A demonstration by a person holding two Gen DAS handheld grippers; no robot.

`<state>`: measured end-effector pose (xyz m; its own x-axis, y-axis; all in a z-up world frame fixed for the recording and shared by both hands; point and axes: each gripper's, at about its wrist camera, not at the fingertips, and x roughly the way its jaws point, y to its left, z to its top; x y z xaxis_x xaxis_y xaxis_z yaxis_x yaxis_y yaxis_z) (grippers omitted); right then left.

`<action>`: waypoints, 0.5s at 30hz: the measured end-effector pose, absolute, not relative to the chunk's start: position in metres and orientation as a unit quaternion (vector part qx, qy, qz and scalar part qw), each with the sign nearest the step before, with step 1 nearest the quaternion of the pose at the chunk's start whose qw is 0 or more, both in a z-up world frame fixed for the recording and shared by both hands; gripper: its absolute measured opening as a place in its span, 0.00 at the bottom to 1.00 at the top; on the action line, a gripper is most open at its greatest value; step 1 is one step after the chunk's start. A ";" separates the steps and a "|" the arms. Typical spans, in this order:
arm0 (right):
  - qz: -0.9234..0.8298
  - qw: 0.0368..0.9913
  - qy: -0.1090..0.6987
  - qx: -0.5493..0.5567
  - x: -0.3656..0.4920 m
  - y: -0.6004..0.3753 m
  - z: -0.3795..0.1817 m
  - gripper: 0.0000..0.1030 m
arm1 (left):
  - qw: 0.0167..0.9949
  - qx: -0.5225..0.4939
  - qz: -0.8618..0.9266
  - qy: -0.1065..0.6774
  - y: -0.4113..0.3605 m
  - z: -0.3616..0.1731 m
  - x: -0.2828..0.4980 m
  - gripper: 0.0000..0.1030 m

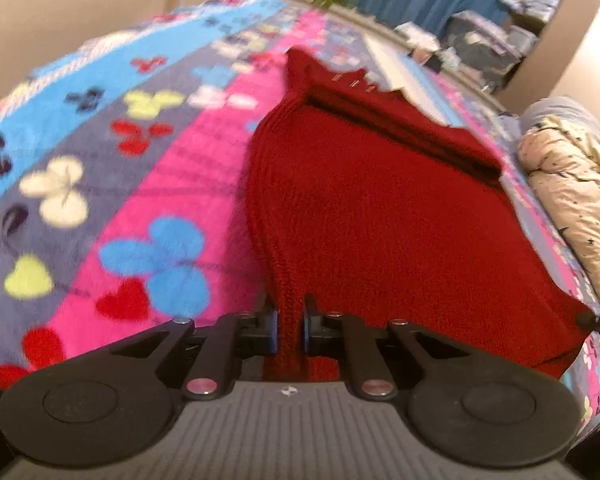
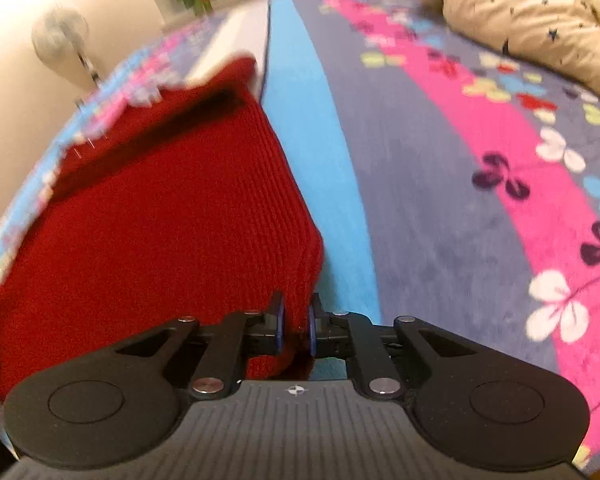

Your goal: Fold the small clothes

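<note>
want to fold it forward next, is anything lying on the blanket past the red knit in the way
Nothing visible does. Both the left gripper and right gripper are shut on the red knit garment, and the flowered blanket beyond it looks bare; the beige quilt lies off to the side.

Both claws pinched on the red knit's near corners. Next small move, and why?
Probably carry both corners up and forward toward the far edge. The left claw and right claw each grip a near corner of the red knit garment, which lies spread on the flowered blanket, so the next fold looks ready.
</note>
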<state>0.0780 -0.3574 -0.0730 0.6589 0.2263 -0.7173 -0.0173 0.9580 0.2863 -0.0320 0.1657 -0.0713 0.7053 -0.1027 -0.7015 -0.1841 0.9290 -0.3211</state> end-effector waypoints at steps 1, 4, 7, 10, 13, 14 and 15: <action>0.072 0.906 0.395 0.135 0.075 -0.360 -0.067 0.11 | 0.908 -0.186 0.017 0.375 0.165 -0.066 -0.034 0.11; 0.088 0.916 0.359 0.153 0.066 -0.369 -0.043 0.10 | 0.919 -0.174 0.000 0.353 0.165 -0.046 -0.038 0.10; 0.113 0.922 0.317 0.192 0.055 -0.380 -0.018 0.10 | 0.929 -0.168 -0.018 0.330 0.169 -0.021 -0.045 0.09; 0.134 0.931 0.273 0.204 0.034 -0.385 0.006 0.08 | 0.937 -0.174 -0.049 0.299 0.179 0.009 -0.060 0.09; 0.145 0.935 0.247 0.211 0.006 -0.392 0.022 0.06 | 0.943 -0.178 -0.086 0.266 0.192 0.042 -0.087 0.08; 0.148 0.936 0.237 0.214 -0.006 -0.396 0.026 0.06 | 0.944 -0.182 -0.099 0.256 0.198 0.053 -0.098 0.08; 0.150 0.938 0.226 0.218 -0.019 -0.400 0.033 0.06 | 0.945 -0.184 -0.108 0.248 0.203 0.063 -0.110 0.08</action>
<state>-0.0187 -0.4001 0.0326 0.8530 0.3798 -0.3580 -0.1832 0.8601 0.4760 -0.1097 0.2026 0.0627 0.8537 -0.2954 -0.4289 0.1132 0.9091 -0.4010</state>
